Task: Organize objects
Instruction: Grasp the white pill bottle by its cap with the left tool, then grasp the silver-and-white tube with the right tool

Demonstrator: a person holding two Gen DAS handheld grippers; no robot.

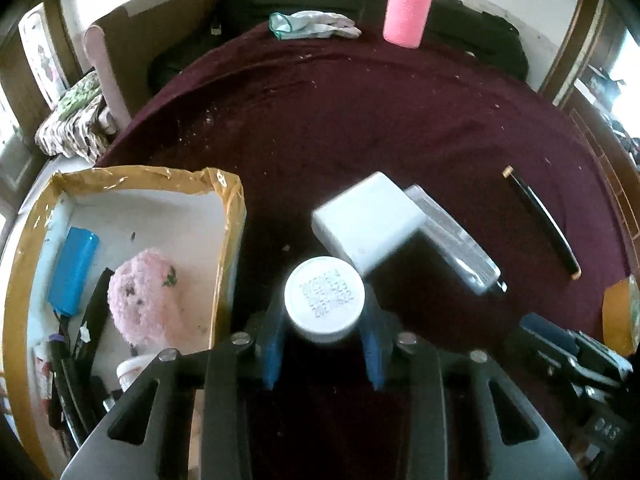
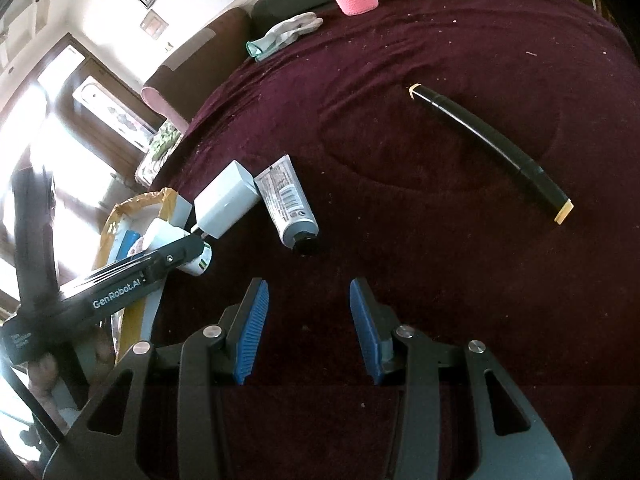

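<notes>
1. The left gripper (image 1: 323,314) has its jaws clenched on a small white-capped bottle (image 1: 324,300). A blue pad sits against each side of it, and the cap faces the camera. The bottle's long axis runs along the jaws.
2. The cap carries 3 rows of printed code, too blurred to read with confidence.
3. The open box (image 1: 230,216), rimmed in tan tape, lies just to the left of these jaws on the maroon counter (image 1: 400,120). This is the relation the coming move turns on: the bottle most likely goes a short way left and over that rim. The left hand is far nearer the box than the right.
4. Inside the box lie a blue cylinder (image 1: 74,272), a pink fluffy item (image 1: 148,296) and some dark pens.
5. The right gripper (image 2: 308,320) hangs released, with nothing between its jaws.
6. The side of the left gripper reads "GenRobot.AI" in the right wrist view.
7. Ahead of the right jaws lies a grey tube (image 2: 286,204) with a barcode, cap end nearest. It touches a white charger (image 2: 226,204).
8. Further right, a black pen (image 2: 492,152) lies diagonally.
9. At the far edge are a glove (image 1: 312,26) and an upright pink bottle (image 1: 408,12).
</notes>
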